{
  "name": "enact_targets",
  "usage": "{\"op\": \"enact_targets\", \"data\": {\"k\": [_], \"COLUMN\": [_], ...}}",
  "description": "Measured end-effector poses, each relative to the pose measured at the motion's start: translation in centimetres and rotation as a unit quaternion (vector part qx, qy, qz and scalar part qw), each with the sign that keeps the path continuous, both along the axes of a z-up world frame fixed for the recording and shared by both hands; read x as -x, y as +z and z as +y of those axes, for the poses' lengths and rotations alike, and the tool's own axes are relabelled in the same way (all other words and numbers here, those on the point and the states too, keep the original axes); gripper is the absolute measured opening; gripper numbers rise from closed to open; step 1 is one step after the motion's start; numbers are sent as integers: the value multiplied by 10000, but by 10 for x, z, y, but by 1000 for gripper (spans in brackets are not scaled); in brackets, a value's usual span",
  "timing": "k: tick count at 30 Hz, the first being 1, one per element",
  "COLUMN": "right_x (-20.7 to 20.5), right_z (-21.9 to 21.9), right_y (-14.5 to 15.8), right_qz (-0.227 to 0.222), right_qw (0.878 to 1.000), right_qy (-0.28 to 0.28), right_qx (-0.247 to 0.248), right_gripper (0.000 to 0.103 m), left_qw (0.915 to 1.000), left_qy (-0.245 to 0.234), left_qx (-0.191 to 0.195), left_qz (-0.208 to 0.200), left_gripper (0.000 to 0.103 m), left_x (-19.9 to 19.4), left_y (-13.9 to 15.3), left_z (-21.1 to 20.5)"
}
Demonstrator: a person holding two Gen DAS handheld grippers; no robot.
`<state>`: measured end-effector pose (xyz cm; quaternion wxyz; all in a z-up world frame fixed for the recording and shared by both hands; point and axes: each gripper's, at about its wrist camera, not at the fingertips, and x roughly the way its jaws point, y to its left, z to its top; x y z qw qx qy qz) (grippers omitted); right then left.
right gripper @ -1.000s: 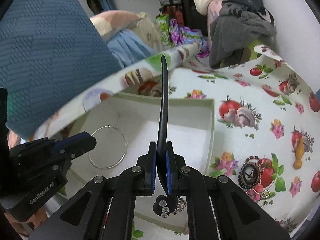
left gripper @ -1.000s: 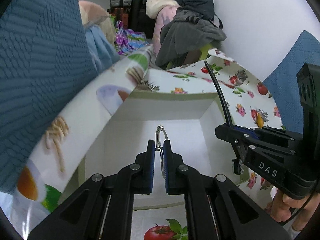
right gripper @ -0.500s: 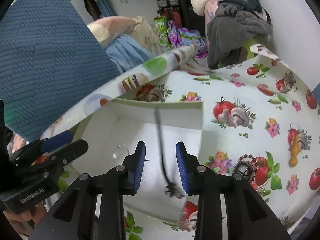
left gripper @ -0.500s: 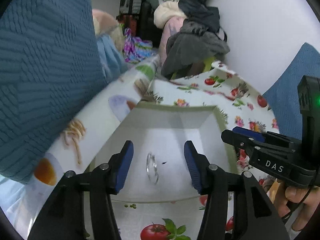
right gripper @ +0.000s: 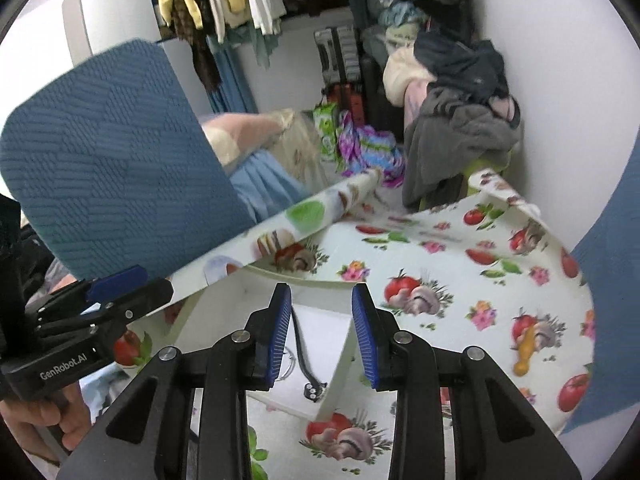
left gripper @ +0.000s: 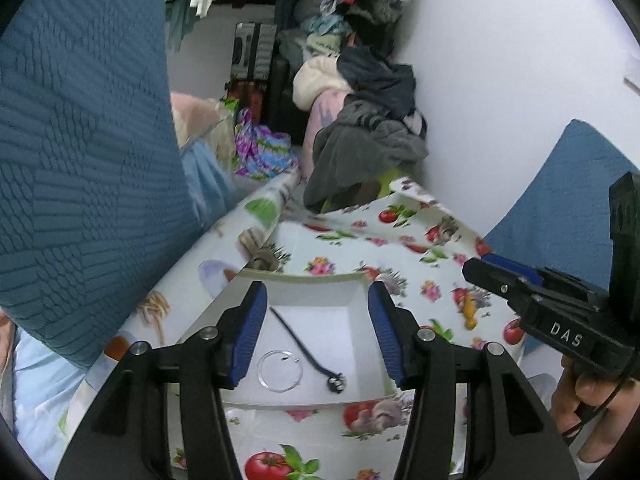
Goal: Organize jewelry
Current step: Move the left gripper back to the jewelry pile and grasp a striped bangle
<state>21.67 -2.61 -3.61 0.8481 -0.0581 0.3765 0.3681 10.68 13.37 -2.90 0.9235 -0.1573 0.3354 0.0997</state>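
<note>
A white open box stands on the fruit-print tablecloth. Inside it lie a thin silver hoop and a black cord with a small studded charm. My left gripper is open and empty, raised above the box. My right gripper is open and empty, above the box's right wall; the black cord and part of the hoop show between its fingers. Each gripper also shows in the other's view: the right one and the left one.
A blue quilted cushion rises on the left and another on the right. The tablecloth curls up at its far edge. Piled clothes and bags stand behind against a white wall.
Both grippers opened, dropping the hoop and the black cord into the box. Both have since pulled up and back, away from the box.
</note>
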Motion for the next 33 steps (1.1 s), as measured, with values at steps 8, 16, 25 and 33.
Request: {"op": "enact_targets", "data": {"k": [8, 16, 25, 33], "right_x": [9, 8, 4, -10], "right_z": [-40, -79, -122, -168], "right_y": [13, 9, -18, -61], "right_qz": [-266, -373, -347, -61], "right_qw": [9995, 9985, 9969, 9940], "right_qy": [-172, -396, -702, -1091], "right_qx": [-70, -87, -17, 96], "right_gripper": [30, 30, 30, 29], "left_qw": [9997, 9993, 9987, 9954], "left_qy": [-129, -243, -438, -847], "left_qx": [-43, -25, 163, 424], "left_qz": [-191, -280, -186, 157], "left_gripper": [53, 53, 53, 53], "left_x": [-1, -6, -17, -37], "left_y": [13, 8, -19, -58], "left_z": [-27, -57, -94, -131]}}
